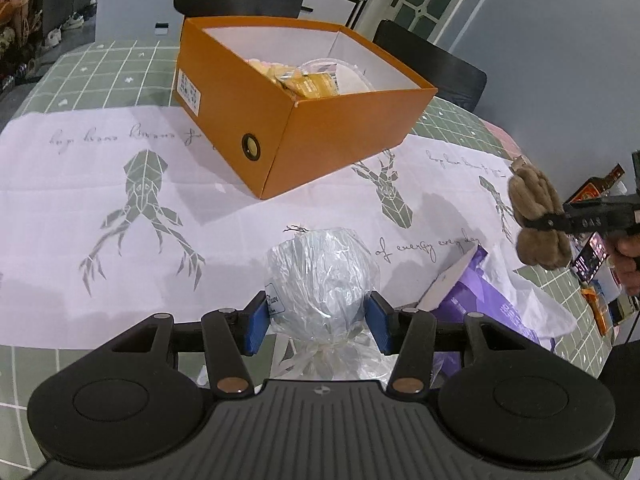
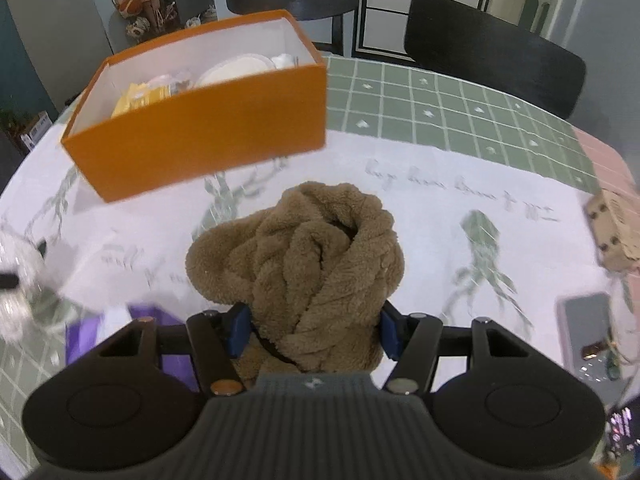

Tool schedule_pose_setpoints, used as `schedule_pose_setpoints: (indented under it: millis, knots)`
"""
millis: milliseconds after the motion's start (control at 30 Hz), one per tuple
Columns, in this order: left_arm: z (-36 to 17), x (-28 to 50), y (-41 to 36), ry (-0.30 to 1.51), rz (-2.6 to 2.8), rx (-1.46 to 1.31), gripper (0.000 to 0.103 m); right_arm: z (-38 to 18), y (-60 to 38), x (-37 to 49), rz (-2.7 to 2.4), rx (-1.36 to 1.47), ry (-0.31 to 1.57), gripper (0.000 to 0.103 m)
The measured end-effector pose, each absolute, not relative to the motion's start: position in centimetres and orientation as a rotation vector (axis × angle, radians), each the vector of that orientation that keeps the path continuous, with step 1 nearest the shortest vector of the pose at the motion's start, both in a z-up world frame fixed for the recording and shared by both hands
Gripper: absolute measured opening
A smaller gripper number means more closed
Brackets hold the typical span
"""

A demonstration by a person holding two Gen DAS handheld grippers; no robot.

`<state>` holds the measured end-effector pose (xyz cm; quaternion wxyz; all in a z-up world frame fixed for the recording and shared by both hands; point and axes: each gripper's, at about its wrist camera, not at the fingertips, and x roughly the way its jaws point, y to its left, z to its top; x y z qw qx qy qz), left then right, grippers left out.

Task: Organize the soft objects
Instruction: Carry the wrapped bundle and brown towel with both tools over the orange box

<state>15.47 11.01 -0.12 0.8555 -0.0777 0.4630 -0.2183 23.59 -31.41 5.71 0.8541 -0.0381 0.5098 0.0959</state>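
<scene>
My left gripper (image 1: 318,320) is shut on a crinkled clear plastic bag (image 1: 324,276) tied at the bottom, its blue pads pressing both sides, held above the table. My right gripper (image 2: 315,332) is shut on a brown fluffy twisted bundle (image 2: 316,260), also lifted off the table. In the left wrist view that bundle (image 1: 538,220) hangs at the right edge in the right gripper (image 1: 560,220). An open orange box (image 1: 320,136) (image 2: 200,132) stands beyond both grippers. It holds yellow packets and white soft items.
A white cloth with deer prints (image 1: 120,160) covers the green checked tablecloth (image 2: 440,108). A purple pack with white paper (image 1: 480,300) lies at the near right. A phone (image 2: 592,332) and a cardboard piece (image 2: 612,232) sit at the right. Black chairs (image 2: 492,44) stand behind the table.
</scene>
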Motion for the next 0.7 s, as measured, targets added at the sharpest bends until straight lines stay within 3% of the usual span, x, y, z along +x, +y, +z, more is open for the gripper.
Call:
schedule_pose_setpoints:
  millis: [433, 700]
  knots:
    - [8.2, 15.9, 10.5, 0.833, -0.476, -0.027, 0.058, 11.2, -30.5, 17.8, 0.335, -0.239, 1.033, 0.061]
    - [12.9, 19.2, 7.2, 0.744, -0.514, 0.054, 0.058, 15.8, -25.3, 18.7, 0.487, -0.342, 0.940, 0.061]
